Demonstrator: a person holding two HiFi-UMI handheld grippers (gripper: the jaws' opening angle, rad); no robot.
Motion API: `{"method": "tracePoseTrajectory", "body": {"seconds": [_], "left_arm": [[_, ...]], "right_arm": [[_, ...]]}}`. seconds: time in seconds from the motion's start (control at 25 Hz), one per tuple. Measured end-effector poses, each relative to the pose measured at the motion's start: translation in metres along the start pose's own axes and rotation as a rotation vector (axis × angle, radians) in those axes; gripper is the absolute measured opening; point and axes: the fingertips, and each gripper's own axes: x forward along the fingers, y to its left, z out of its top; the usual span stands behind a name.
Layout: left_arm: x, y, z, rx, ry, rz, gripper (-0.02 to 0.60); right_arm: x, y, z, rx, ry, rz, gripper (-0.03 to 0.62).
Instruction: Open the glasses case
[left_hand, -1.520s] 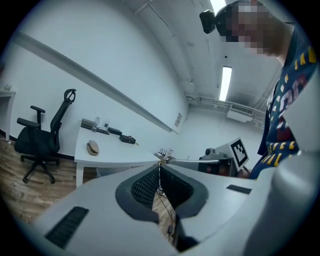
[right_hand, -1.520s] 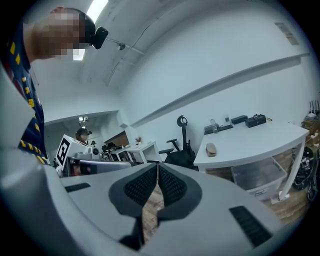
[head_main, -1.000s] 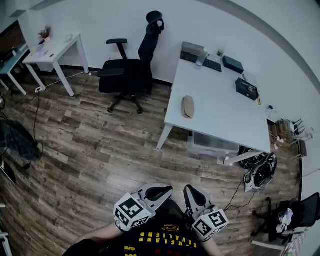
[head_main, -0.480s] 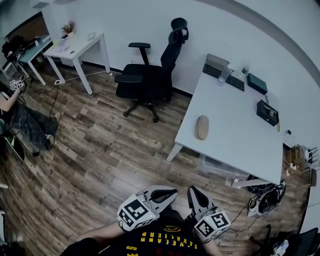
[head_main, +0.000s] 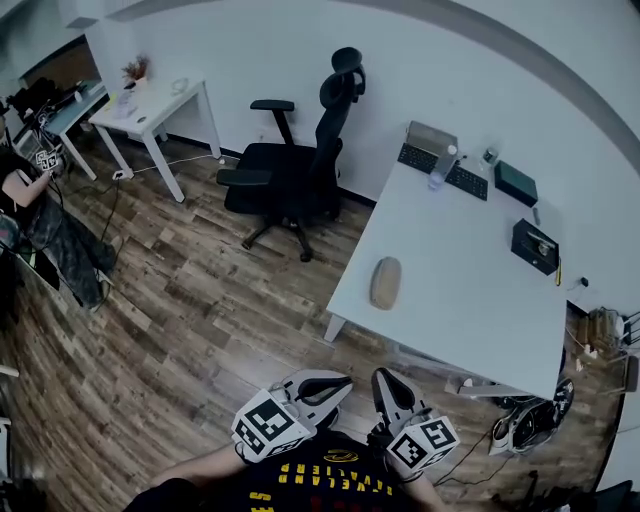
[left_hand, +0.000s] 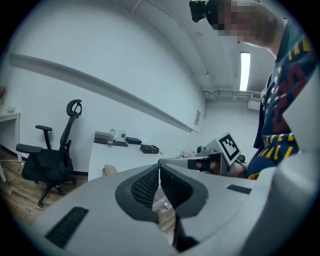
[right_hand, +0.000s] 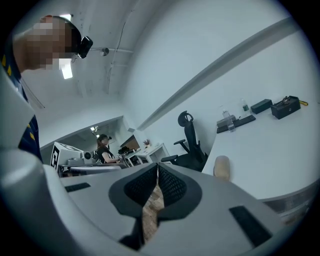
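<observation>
A tan oval glasses case (head_main: 385, 283) lies shut near the left edge of the white desk (head_main: 470, 290), and shows too as the tan glasses case (right_hand: 222, 166) and, partly hidden, as the case (left_hand: 106, 171). My left gripper (head_main: 325, 383) and right gripper (head_main: 387, 383) are held close to the person's body at the bottom of the head view, well short of the desk. Both are shut with nothing between the jaws, as seen at the left gripper (left_hand: 159, 172) and the right gripper (right_hand: 157, 175).
On the desk's far side lie a keyboard (head_main: 453, 173), a water bottle (head_main: 438, 168), a dark box (head_main: 516, 183) and a black device (head_main: 531, 245). A black office chair (head_main: 295, 170) stands left of the desk. A second white table (head_main: 150, 105) and a seated person (head_main: 25, 200) are at far left.
The view has shifted toward the desk; the glasses case and desk now sit lower and closer in the head view. Both grippers stay shut, side by side near the body.
</observation>
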Motion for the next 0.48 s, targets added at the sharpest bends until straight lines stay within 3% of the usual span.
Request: {"method": "tracePoseTrajectory", "body": {"seconds": [0.32, 0.48], "left_arm": [[0.039, 0.011, 0.001, -0.016, 0.027, 0.011, 0.015], [0.045, 0.032, -0.002, -0.068, 0.038, 0.021, 0.015]], "right_arm": [[0.013, -0.044, 0.004, 0.030, 0.044, 0.004, 0.020], [0.030, -0.056, 0.000, 0.063, 0.074, -0.005, 0.020]]}}
